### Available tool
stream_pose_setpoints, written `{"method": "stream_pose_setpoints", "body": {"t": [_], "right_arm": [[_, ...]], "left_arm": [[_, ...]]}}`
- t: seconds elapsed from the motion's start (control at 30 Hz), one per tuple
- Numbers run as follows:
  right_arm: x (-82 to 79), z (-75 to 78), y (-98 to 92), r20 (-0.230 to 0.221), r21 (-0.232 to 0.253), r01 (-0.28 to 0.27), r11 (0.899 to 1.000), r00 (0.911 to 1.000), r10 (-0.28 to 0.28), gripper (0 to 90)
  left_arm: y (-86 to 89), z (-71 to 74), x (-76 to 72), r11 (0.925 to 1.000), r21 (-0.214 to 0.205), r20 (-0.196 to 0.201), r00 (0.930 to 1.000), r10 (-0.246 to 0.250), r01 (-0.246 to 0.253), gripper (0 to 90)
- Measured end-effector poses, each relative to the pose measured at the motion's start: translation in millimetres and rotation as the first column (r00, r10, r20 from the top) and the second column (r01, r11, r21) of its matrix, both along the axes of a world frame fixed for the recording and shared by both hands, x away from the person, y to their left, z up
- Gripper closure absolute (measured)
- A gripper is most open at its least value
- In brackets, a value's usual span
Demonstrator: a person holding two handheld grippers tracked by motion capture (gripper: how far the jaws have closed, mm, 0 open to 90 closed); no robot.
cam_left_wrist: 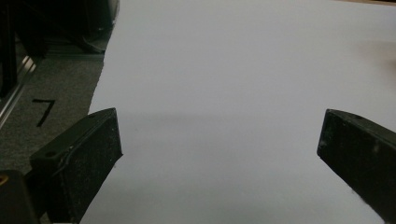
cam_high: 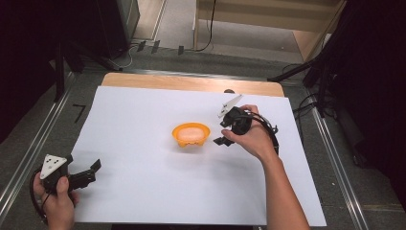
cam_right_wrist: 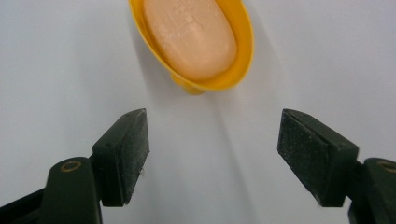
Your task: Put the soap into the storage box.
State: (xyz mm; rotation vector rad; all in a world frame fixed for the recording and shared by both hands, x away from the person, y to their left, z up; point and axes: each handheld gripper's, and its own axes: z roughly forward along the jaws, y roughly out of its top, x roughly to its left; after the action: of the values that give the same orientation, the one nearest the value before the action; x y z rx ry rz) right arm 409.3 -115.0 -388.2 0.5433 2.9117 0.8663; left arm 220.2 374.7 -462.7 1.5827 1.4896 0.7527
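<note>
Orange plastic is your landmark: the soap dish (cam_high: 191, 134) sits mid-sheet on the white paper (cam_high: 143, 191), the peach soap bar (cam_right_wrist: 189, 33) lying inside it. Your right gripper (cam_high: 223, 130) is just right of the dish, jaws apart, nothing between them. Your left gripper (cam_high: 91, 170) rests well left of it, also open and empty. I'd judge the light dish could skid or tip if one jaw catches its rim. Only a "7" mark (cam_left_wrist: 44, 111) reads, on the floor.
</note>
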Motion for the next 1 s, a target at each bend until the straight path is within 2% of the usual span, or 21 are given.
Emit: {"method": "stream_pose_setpoints", "body": {"t": [0.2,0.27,0.43,0.5,0.57,0.63,0.67,0.77,0.87,0.9,0.93,1.0], "right_arm": [[-11.8,-6.6,-17.7,0.000,0.030,0.062,0.998,0.9981,-0.062,18.4],[-18.1,-8.9,-27.5,0.002,0.064,0.100,0.993,0.9950,-0.100,15.3],[-27.5,-12.6,-39.0,0.011,0.079,0.153,0.985,0.9879,-0.155,13.5],[-35.0,-15.7,-46.8,0.016,0.099,0.190,0.977,0.9812,-0.192,13.1],[-37.4,-16.6,-49.5,0.013,0.106,0.196,0.975,0.9800,-0.199,13.0],[-42.5,-18.7,-54.3,0.016,0.113,0.220,0.969,0.9747,-0.223,11.9],[-47.5,-20.6,-59.8,0.023,0.136,0.248,0.959,0.9671,-0.253,11.4],[-52.0,-22.9,-65.1,0.016,0.151,0.261,0.953,0.9637,-0.266,11.5],[-61.2,-27.3,-76.6,0.020,0.169,0.304,0.938,0.9501,-0.311,12.2],[-61.2,-27.3,-76.6,0.020,0.169,0.304,0.938,0.9501,-0.311,12.2],[-63.6,-28.4,-79.6,0.029,0.176,0.313,0.933,0.9461,-0.323,12.7],[-68.1,-31.0,-86.3,0.020,0.196,0.326,0.925,0.9415,-0.336,12.9]], "left_arm": [[0.2,0.0,-0.1,1.0000,0.000,0.001,1.0000,-0.002,0.002,0.1],[0.2,0.0,-0.1,1.0000,0.000,0.001,1.0000,-0.002,0.002,0.1],[0.0,0.0,-0.1,1.0000,0.001,0.001,1.0000,-0.001,0.001,0.1],[0.1,0.0,-0.1,1.0000,0.001,0.000,1.0000,-0.001,0.001,0.2],[0.0,0.0,-0.1,1.0000,0.001,0.000,1.0000,-0.001,0.001,0.1],[0.0,0.0,-0.1,1.0000,0.000,0.001,1.0000,-0.002,0.002,0.1],[-0.1,0.0,0.0,1.0000,0.000,0.001,1.0000,-0.002,0.002,0.1],[-0.2,0.0,0.0,1.0000,0.001,0.001,1.0000,-0.002,0.002,0.1],[-0.5,0.0,0.0,1.0000,0.002,0.001,1.0000,-0.001,0.001,0.1],[-0.5,0.0,0.0,1.0000,0.002,0.001,1.0000,-0.001,0.001,0.1],[-0.4,0.0,0.0,1.0000,0.003,0.000,1.0000,-0.001,0.001,0.1],[-0.5,0.0,0.0,1.0000,0.002,0.000,1.0000,-0.001,0.001,0.1]]}}
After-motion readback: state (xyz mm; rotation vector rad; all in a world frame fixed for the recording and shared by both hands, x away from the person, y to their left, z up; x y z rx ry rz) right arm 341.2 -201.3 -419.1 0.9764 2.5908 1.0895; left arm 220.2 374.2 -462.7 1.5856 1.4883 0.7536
